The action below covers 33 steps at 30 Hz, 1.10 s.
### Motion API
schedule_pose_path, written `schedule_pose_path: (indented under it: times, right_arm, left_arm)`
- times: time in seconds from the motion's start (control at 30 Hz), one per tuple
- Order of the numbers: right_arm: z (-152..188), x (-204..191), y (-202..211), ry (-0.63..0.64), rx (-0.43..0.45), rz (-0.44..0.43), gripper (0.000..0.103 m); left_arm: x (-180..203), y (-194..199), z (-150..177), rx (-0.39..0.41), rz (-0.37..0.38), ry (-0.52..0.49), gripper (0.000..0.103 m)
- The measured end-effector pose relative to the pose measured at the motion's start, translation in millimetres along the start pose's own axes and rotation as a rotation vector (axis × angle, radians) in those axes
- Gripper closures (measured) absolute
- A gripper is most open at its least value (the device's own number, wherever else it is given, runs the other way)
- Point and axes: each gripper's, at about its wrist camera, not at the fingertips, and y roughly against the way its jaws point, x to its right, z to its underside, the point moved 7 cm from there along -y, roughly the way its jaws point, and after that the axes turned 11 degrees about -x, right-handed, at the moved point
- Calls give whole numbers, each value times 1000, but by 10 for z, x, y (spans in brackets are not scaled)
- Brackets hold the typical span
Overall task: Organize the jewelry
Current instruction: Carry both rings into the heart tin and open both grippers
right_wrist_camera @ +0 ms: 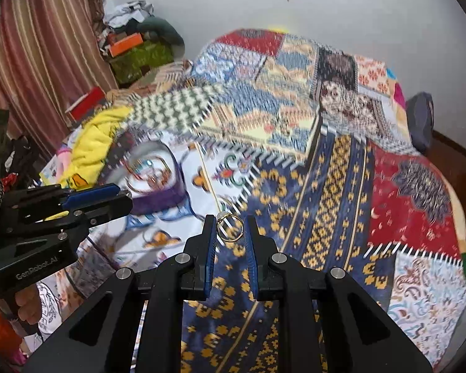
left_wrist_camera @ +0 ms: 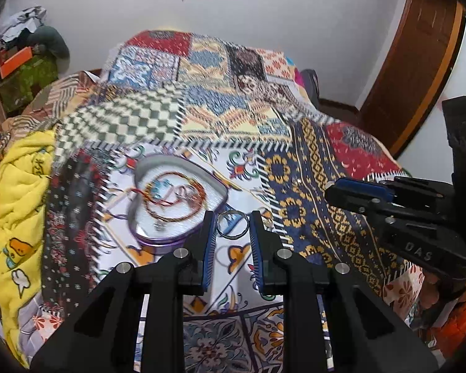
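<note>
My left gripper point(left_wrist_camera: 232, 221) is shut on a silver ring point(left_wrist_camera: 232, 235), which spans the gap between its blue pads above the patchwork bedspread point(left_wrist_camera: 310, 217). Just left of it lies an open heart-shaped tin point(left_wrist_camera: 139, 171) with purple sides, holding beaded bracelets point(left_wrist_camera: 183, 216) and a charm. My right gripper point(right_wrist_camera: 230, 221) is shut on a thin gold ring point(right_wrist_camera: 231, 240) with a small pale bead, over the blue-and-yellow patch. From the right wrist, the tin point(right_wrist_camera: 158, 200) is far left, behind the left gripper point(right_wrist_camera: 118, 195). The right gripper point(left_wrist_camera: 335, 191) enters the left wrist view from the right.
A yellow blanket point(left_wrist_camera: 18, 186) is bunched at the bed's left edge. Small loose pieces of jewelry point(left_wrist_camera: 267, 222) lie on the bedspread between the grippers. A hand point(right_wrist_camera: 28, 304) holds the left gripper. Clutter is piled in the far left corner point(right_wrist_camera: 133, 46); striped curtains point(right_wrist_camera: 46, 46) hang at left.
</note>
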Motion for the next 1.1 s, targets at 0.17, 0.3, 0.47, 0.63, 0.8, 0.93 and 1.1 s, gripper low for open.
schedule_pose_path:
  times: [0.17, 0.3, 0.47, 0.63, 0.8, 0.93, 1.1]
  right_arm:
    - [-140, -148, 144, 17, 53, -15, 87]
    - [-247, -261, 192, 31, 82, -32, 87]
    - [-366, -404, 179, 54, 101, -60, 87]
    - [-432, -505, 81, 76, 96, -78, 87]
    - [-479, -585, -71, 84, 78, -104, 87]
    - [-495, -632, -205, 91, 53, -124, 87]
    - [-485, -648, -384, 96, 17, -131, 87]
  left_arm:
    - [-110, 232, -63, 55, -25, 11, 83]
    - [-238, 357, -113, 85, -25, 39, 83]
    - [-408, 430, -145, 112, -46, 68, 83]
    - [-570, 417, -177, 118, -64, 92, 83]
    - [-656, 292, -177, 98, -64, 106, 83]
    - [-676, 150, -149, 68, -51, 104, 83]
    - [-633, -50, -114, 26, -39, 83, 83]
